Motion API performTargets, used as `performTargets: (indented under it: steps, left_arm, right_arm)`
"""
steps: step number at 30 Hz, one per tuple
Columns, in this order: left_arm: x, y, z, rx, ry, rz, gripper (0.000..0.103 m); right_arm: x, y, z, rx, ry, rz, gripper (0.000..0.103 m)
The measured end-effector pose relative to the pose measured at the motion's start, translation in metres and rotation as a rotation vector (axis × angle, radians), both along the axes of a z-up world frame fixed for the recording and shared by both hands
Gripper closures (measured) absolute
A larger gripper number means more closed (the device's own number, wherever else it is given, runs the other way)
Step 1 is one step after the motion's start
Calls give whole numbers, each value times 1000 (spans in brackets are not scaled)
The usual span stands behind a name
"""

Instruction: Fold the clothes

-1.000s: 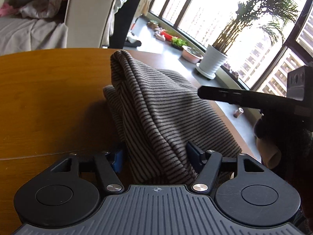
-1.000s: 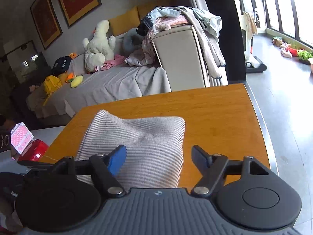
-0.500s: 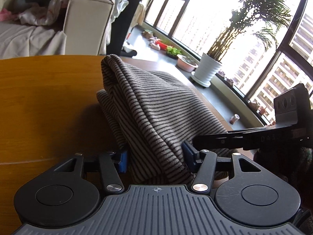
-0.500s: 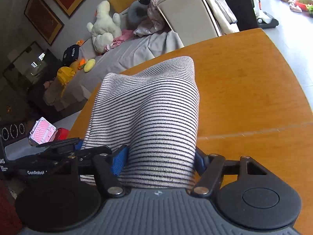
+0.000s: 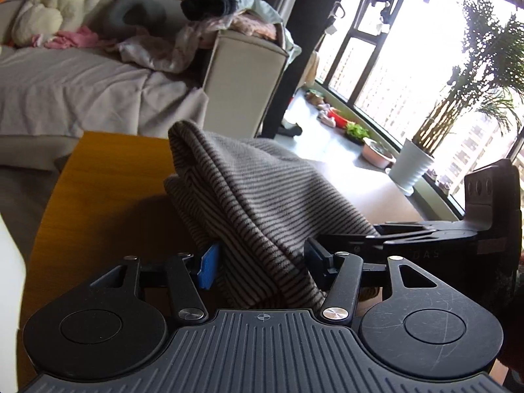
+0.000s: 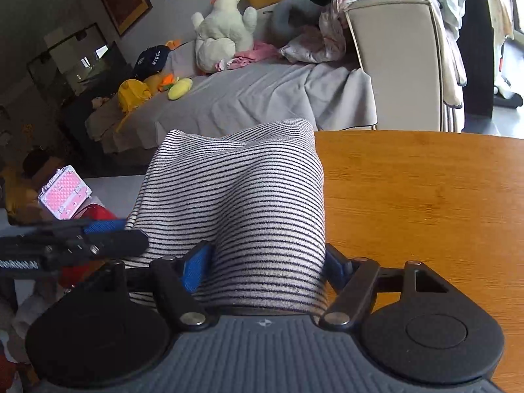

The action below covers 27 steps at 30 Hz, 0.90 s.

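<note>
A folded grey garment with thin dark stripes (image 5: pixel 262 203) is bunched up above the orange wooden table (image 5: pixel 108 203). My left gripper (image 5: pixel 262 267) is shut on its near end, with the blue pads pressing the cloth from both sides. In the right wrist view the same striped garment (image 6: pixel 242 196) fills the middle, and my right gripper (image 6: pixel 267 267) is shut on the thick fold. Each gripper shows in the other's view: the right gripper (image 5: pixel 409 235) at the right, the left gripper (image 6: pixel 72 242) at the left. The garment's underside is hidden.
A grey-covered sofa (image 6: pixel 249 98) with a white plush toy (image 6: pixel 222 26) and a heap of clothes (image 5: pixel 209 32) stands beyond the table. A potted plant (image 5: pixel 412 163) stands by the big window. A pink case (image 6: pixel 64 193) lies left of the table edge.
One second ago the right gripper stood open behind the garment; it has since closed around the fold. Both grippers have moved with the garment toward the sofa-side end of the table.
</note>
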State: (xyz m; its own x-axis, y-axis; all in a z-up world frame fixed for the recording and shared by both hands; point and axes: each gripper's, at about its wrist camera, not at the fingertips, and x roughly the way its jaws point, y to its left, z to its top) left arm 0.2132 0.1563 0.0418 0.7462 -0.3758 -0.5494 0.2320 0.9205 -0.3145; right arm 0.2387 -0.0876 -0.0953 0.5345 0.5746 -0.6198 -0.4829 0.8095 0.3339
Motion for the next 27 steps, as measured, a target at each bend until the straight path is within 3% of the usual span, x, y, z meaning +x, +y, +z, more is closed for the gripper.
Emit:
performTargets:
  steps: [5, 10, 12, 13, 16, 18, 22, 27]
  left_arm:
    - [21, -6, 36, -20, -114, -51, 46]
    - [83, -11, 12, 47, -31, -52, 50]
    - [103, -7, -12, 87, 29, -35, 50]
    - [109, -4, -21, 89, 39, -34, 50]
    - [114, 5, -28, 38, 39, -38, 50]
    - [117, 10, -31, 14, 47, -38, 49]
    - [114, 14, -33, 6, 42, -32, 49]
    - [112, 12, -31, 5, 30, -24, 49]
  right_arm:
    - [-17, 4, 10, -81, -83, -9, 25]
    - [-52, 13, 35, -191, -293, 5, 25]
    - [-69, 22, 46, -195, -365, 74, 49]
    - [-77, 27, 51, -195, -397, 109, 54]
    - [-82, 53, 43, -126, -293, 251, 58]
    - [-78, 74, 14, -191, -224, 280, 57]
    - [-92, 82, 5, -248, -316, 291, 53]
    - [-98, 78, 9, -260, -326, 305, 53]
